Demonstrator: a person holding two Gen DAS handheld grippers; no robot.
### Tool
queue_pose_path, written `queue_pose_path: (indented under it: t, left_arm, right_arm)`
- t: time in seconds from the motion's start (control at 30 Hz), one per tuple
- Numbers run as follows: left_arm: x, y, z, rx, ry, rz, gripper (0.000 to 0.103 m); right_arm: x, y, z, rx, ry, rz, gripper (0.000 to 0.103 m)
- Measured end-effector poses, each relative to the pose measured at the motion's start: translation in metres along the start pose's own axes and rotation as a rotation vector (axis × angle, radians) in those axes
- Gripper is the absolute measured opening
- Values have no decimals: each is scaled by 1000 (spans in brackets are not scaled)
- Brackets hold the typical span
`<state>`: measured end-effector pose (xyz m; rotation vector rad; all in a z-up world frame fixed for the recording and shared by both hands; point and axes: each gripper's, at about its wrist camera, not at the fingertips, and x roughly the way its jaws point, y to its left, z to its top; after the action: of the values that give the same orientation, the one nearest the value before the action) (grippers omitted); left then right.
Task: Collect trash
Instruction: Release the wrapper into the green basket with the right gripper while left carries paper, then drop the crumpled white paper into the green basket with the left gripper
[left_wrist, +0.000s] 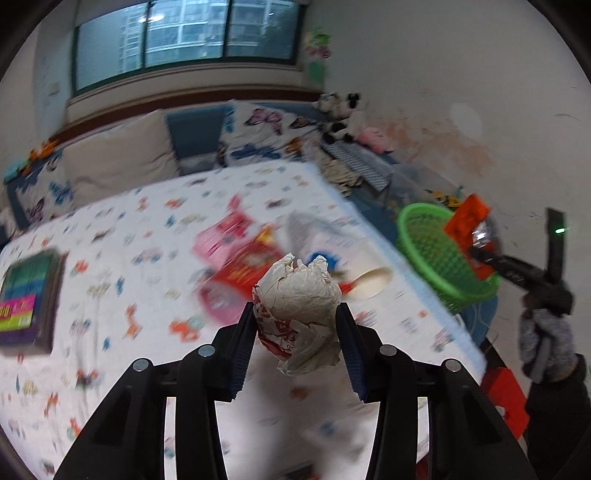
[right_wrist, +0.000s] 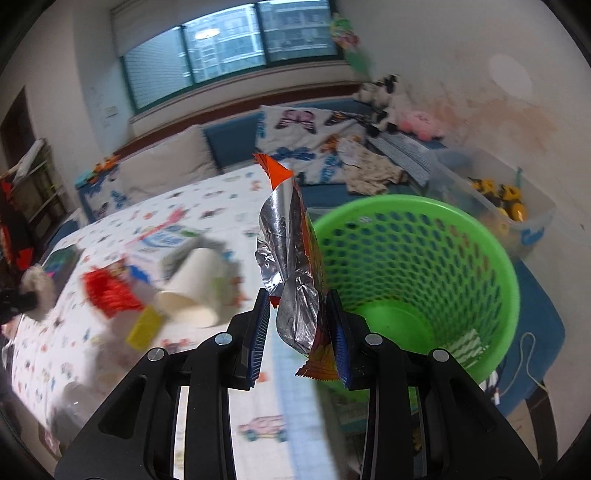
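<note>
My left gripper (left_wrist: 297, 332) is shut on a crumpled white paper ball with red print (left_wrist: 299, 314), held above the patterned bed sheet (left_wrist: 110, 258). My right gripper (right_wrist: 297, 328) is shut on an orange and silver foil snack wrapper (right_wrist: 291, 266) that stands up between the pads. Just right of it is the green mesh trash basket (right_wrist: 461, 229), seen at the bed's right edge as the basket (left_wrist: 432, 251) in the left wrist view. There the right gripper (left_wrist: 476, 243) holds the wrapper (left_wrist: 467, 221) at the basket's rim. Left on the bed lie a red snack bag (left_wrist: 243, 258) and a paper cup (left_wrist: 369, 282).
A colourful box (left_wrist: 26, 299) lies at the bed's left side. Pillows (left_wrist: 118, 155) and plush toys (left_wrist: 343, 114) line the headboard under the window. A clear bin with yellow toys (right_wrist: 506, 203) stands behind the basket. A yellow packet (right_wrist: 144, 326) lies beside the cup (right_wrist: 195, 291).
</note>
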<state>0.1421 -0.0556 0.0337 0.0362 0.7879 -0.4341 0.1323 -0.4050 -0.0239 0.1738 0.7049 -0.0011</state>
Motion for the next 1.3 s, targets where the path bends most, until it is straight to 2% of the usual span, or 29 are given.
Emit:
queue_pose_path:
  t: [0.13,0.33,0.47,0.8,0.9,0.97,1.13,1.27,1.3]
  left_arm:
    - [13,-34,24,48,-3,-40,43]
    - [45,-79,52,106,29,-89,43]
    - [69,-109,70,153,43,-106,43]
    - [136,-179,91,236,140,-174,43]
    - [154,-195,91,250,171,-185,43]
    - [167,-208,90,267,188,-183,43]
    - [189,-230,85,279,226,-196,45]
    - [198,-238,83,275,233,-201,61]
    - [198,-239,82,271,232,-207,62]
  right_arm:
    - [11,-23,0,36,19,-28,35]
    - [16,-41,-3,37,11,-64,62]
    - [17,-53,-3,67,6,-55,70]
    - [-1,-75,-11,104,-13,-69,73]
    - [-9,-82,-17,127,-16,-67,73]
    - [-13,-85,-20,136,-23,-68,77]
    - [-22,-87,-26,154,-29,-65,77]
    - [-26,-87,-31,153,-31,-63,77]
    - [-28,-87,-32,153,-34,-63,77]
